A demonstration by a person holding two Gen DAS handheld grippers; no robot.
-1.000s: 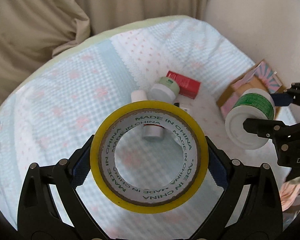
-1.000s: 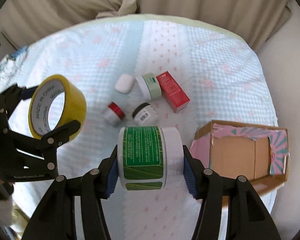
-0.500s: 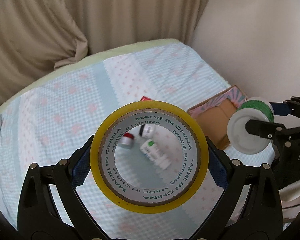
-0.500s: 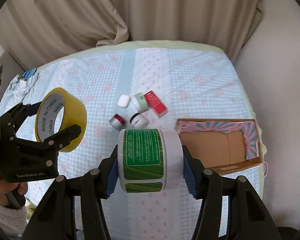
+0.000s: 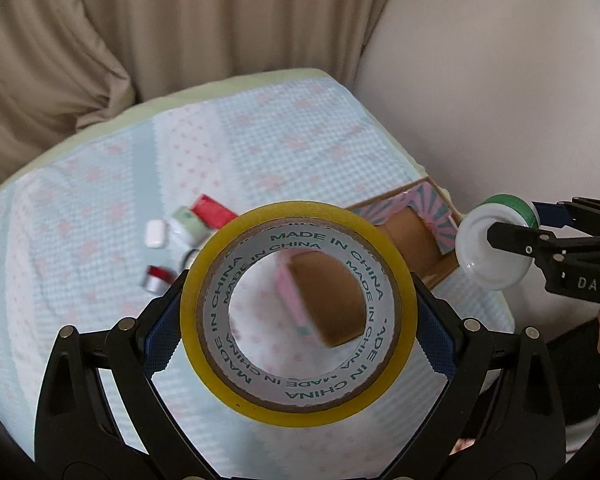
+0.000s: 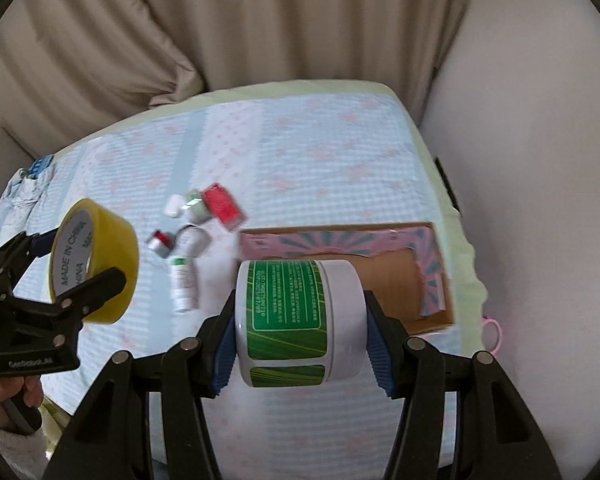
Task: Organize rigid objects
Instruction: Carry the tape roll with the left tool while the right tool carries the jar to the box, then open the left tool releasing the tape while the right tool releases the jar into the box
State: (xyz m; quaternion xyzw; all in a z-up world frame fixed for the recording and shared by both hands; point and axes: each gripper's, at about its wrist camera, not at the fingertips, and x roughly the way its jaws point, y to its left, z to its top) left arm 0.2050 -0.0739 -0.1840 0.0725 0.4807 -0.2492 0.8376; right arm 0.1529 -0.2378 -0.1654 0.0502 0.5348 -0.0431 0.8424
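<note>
Left tongs [image 5: 298, 320] clamped on a roll of yellow packing tape [image 5: 298, 298], pads pinching its outer rim, core reading "MADE IN CHINA", held up in the air. Right tongs [image 6: 300, 322] clamped on a white jar with a green label [image 6: 296, 320], lying sideways between the blue pads, lid end to the right. Both loads well clear of the bed.

Below and beyond the jar: an open cardboard box [image 6: 432, 264] with pink-and-teal patterned flaps, sitting near the right edge of the bed [image 6: 320, 152], inside apparently bare as far as can be seen. Seen through the tape's core from the left wrist: the same box, a brown slice of it. Off to the left of the box, a loose cluster on the checked bedspread: a red carton [image 6: 222, 206], a green-lidded jar [image 6: 196, 206], a small white case [image 6: 173, 205], a red-capped little pot [image 6: 160, 242], a silvery round tin [image 6: 194, 240], a white tube with green print [image 6: 184, 282].

Step in hand, by the look of it: carrying two picked items toward the box. Next move likely calls for lowering the jar over the box opening and parting the right tongs once it rests on the floor of it, then swinging the tape across to follow, keeping the two tongs from knocking together. Cluster not yet collected.
</note>
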